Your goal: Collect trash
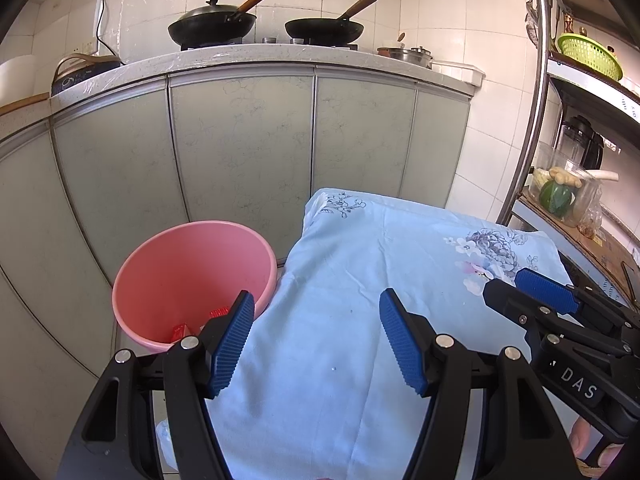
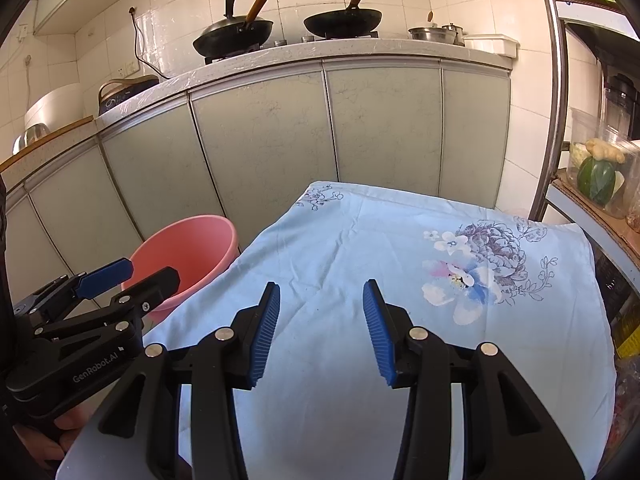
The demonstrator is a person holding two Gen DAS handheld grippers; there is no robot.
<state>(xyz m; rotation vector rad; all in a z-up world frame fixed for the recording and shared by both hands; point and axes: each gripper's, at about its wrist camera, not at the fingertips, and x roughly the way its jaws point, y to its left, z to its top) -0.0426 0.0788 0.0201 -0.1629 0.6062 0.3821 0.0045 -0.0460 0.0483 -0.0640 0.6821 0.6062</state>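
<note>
Both hand-held grippers empty above the table, trash already in the bucket.

I hold the left hand-held gripper (image 1: 316, 344) with its blue pads spread wide and nothing between them; the right hand-held gripper (image 2: 320, 328) is also spread and carries nothing. Both hang over the near part of the table (image 2: 340, 248), which is covered with a light blue flowered cloth. On this cloth I see no trash at all. The pink bucket (image 1: 192, 264) stands on the floor just beside the left edge of the table, and at its bottom lie red pieces of trash (image 1: 181, 331), partly hidden behind my left finger. I judge that collecting is nearly or fully done; if something is left, it is outside these views.
</note>
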